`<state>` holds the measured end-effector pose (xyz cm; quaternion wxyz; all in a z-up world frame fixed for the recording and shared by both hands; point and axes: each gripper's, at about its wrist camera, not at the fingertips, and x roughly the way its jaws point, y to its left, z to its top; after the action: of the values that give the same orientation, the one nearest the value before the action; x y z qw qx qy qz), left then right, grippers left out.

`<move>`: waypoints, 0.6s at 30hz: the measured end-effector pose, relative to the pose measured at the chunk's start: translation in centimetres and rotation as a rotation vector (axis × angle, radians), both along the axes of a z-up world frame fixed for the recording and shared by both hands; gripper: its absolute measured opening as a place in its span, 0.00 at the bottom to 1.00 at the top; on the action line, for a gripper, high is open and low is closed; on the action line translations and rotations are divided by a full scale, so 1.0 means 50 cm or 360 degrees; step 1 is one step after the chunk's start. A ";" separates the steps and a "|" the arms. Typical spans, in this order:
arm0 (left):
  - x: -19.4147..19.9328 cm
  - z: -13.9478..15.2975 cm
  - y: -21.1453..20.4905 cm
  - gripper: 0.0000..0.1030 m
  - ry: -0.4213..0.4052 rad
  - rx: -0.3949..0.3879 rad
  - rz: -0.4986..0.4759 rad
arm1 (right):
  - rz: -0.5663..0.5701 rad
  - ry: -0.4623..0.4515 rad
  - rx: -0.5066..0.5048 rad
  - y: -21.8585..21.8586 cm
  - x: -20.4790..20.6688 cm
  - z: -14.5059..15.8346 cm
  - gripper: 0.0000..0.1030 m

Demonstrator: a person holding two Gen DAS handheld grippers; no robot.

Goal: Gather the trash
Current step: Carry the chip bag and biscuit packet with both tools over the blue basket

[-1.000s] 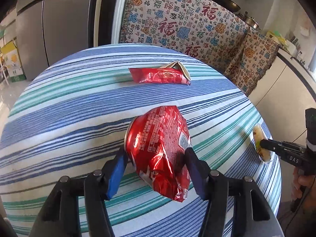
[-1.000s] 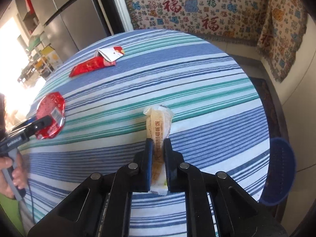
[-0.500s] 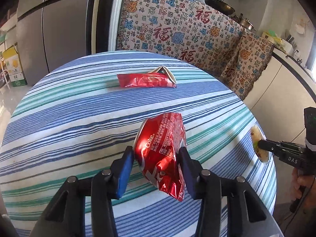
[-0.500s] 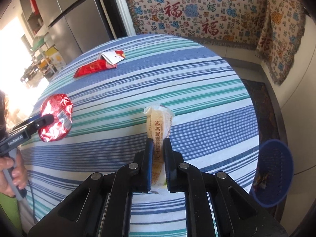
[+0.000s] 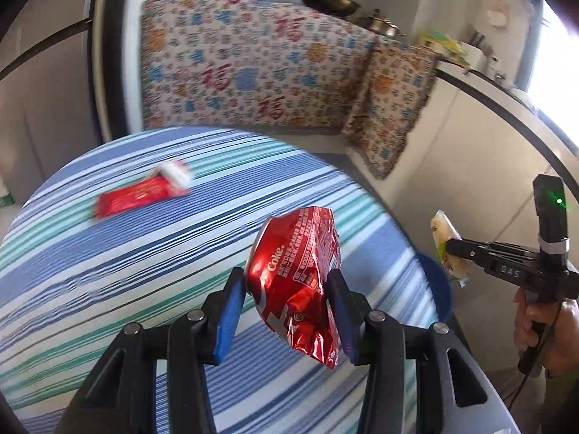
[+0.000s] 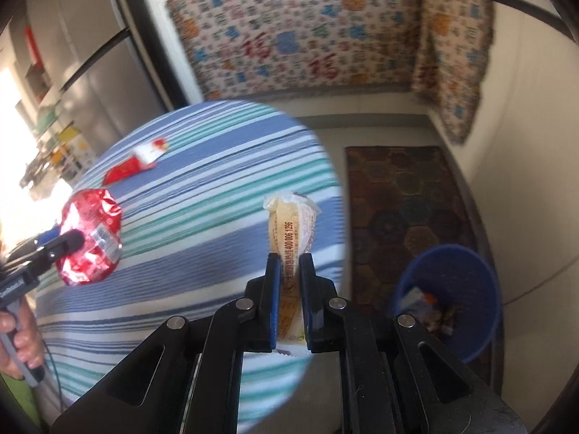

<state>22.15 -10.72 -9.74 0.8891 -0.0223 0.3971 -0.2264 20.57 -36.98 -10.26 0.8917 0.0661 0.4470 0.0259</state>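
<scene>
Carrying trash: left gripper [image 5: 286,289] is clamping the crushed red Coke can [image 5: 296,282], right gripper [image 6: 289,282] is pinching a yellowish plastic wrapper [image 6: 291,228]; best centring over the blue mesh bin [image 6: 452,289], lower right, before releasing.

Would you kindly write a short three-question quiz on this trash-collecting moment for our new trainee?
1. True or false: the left gripper holds a crushed red Coke can above the striped table.
2. Which item is the right gripper shut on? A) red packet B) yellow wrapper C) blue basket
3. Fill in: the red packet lies on the ____.

Key: 1 true. 2 B, the yellow wrapper; the blue basket stands on the floor. 3 table.
</scene>
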 end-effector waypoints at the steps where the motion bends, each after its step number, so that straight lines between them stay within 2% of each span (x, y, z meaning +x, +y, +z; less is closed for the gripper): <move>1: 0.003 0.009 -0.036 0.45 -0.0004 -0.0011 -0.0040 | -0.0033 0.0000 -0.0003 -0.029 -0.009 0.005 0.09; 9: 0.022 0.019 -0.337 0.45 0.0040 -0.0060 -0.0347 | -0.0313 0.0034 -0.0037 -0.281 -0.060 0.021 0.09; 13: 0.023 -0.005 -0.481 0.45 0.0069 -0.0053 -0.0467 | -0.0408 0.0060 -0.0016 -0.373 -0.069 -0.002 0.09; 18: 0.034 -0.063 -0.617 0.45 0.0123 -0.0040 -0.0551 | -0.0492 0.0095 0.0053 -0.467 -0.075 -0.060 0.09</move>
<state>23.83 -41.58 -12.87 0.8206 0.0266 0.4261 -0.3799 16.80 -60.35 -13.26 0.8702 0.1496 0.4572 -0.1064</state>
